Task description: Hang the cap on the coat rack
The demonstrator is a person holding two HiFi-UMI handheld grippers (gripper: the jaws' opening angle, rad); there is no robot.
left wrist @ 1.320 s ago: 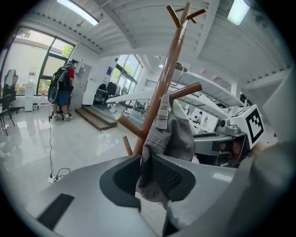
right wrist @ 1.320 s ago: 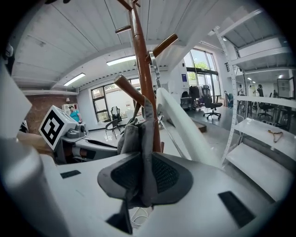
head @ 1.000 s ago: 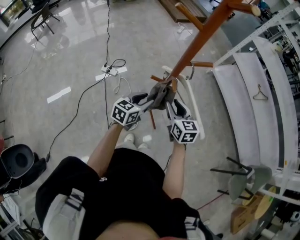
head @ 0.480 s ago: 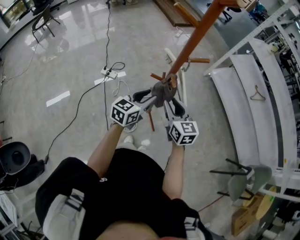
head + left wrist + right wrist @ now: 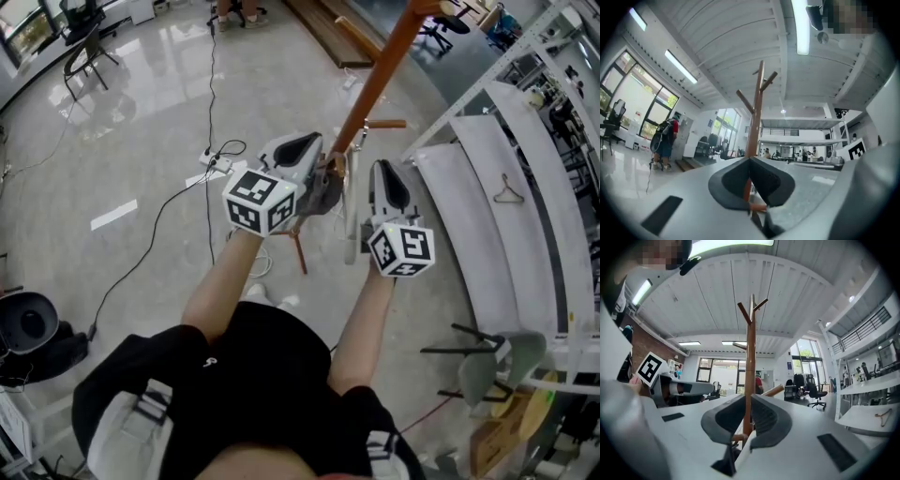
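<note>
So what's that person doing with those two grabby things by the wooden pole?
A person holds a gripper in each hand and is hanging a cap on a coat rack. The grey cap already looks to be sitting on a low peg of the brown coat rack. The left gripper and the right gripper are both open with nothing between their jaws. They are raised near the pole, one on each side, and neither one is holding the cap.
</note>
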